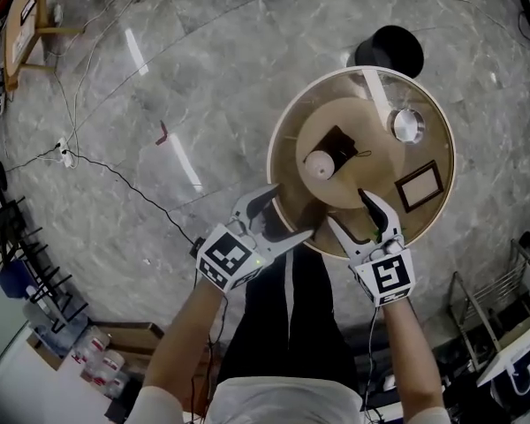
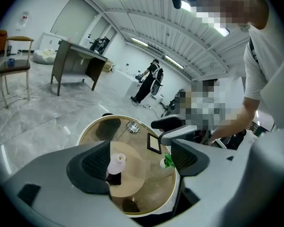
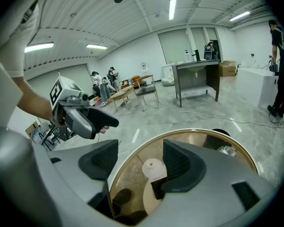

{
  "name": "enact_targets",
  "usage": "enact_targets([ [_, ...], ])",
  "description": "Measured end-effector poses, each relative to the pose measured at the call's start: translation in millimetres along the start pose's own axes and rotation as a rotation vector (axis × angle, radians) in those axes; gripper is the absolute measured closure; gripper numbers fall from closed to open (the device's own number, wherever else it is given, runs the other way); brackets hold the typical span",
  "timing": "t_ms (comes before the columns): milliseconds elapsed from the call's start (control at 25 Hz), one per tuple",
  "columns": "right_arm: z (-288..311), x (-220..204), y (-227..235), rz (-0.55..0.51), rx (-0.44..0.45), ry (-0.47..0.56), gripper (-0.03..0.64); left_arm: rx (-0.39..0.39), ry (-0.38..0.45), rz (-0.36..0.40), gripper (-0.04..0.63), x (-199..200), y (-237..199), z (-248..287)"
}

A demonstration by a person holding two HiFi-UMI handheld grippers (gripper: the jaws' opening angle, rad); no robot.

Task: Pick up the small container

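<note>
Hovering two open claws at the near rim of a round glass desk point(image 1: 433, 117).
The left claw point(image 1: 287, 212) and right claw point(image 1: 347, 208) each have their jaws well apart, with nothing between them. The small container point(image 1: 319, 164), white and upright on a dark mat point(image 1: 340, 144), stands just ahead of both claws. A small frame point(image 1: 420, 186) lies to the right claw's outer side.

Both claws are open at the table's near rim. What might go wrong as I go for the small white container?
1. The small white container stands upright on a dark pad; a one-sided nudge from the right claw could topple it.
2. The small green-and-white item by the near rim lies close to that claw and could get swept off.
</note>
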State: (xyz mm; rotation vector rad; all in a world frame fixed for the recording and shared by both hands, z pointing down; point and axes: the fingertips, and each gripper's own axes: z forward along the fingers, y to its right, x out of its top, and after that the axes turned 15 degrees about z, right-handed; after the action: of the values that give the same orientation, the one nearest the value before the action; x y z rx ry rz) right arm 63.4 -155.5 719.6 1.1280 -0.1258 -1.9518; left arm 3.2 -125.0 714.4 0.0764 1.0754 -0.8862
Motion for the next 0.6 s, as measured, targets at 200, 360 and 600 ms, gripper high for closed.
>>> enact_targets([
  [200,31.8,-19.1,14.6,-0.009,0.007,-0.023,0.308,-0.031,-0.034,0.007,0.196,-30.2,-20.1,19.4],
  [360,55.0,-29.3,18.3,-0.010,0.002,-0.039,0.308,-0.053,-0.022,0.027,0.196,-41.3,-33.6,27.1],
  [600,86.2,-50.0,27.4,-0.064,0.004,-0.073,0.311,-0.088,-0.043,0.027,0.198,-69.3,-41.9,43.6],
])
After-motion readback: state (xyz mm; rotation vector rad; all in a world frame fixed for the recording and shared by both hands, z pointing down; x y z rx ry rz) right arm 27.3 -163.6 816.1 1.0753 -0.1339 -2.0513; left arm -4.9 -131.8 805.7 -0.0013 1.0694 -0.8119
